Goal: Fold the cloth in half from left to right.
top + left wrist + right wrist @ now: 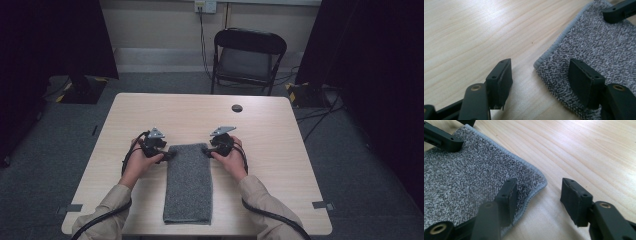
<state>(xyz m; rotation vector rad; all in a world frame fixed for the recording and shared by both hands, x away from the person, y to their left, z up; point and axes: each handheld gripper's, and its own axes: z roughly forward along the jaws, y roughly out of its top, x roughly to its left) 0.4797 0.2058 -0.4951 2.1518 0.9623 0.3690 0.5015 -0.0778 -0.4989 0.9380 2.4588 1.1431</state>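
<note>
High view first, from the near edge: two sleeved forearms come in over the pale wooden surface, each hand carrying a black two-jaw tool. A grey speckled folded towel lies lengthwise in the middle of the surface, one short end close to the near edge. At its far end, the left tool sits at the far left corner and the right tool at the far right corner.

Left gripper view: the left tool's jaws stand apart, one over bare wood and one over the towel, straddling the hemmed corner without pinching it.

Right gripper view: the right tool's jaws are likewise apart, one on the towel beside its corner and one over wood, with the cloth edge between them unpinched.

Farther off, a small dark round hole marks the surface, and a black folding chair stands beyond it.
</note>
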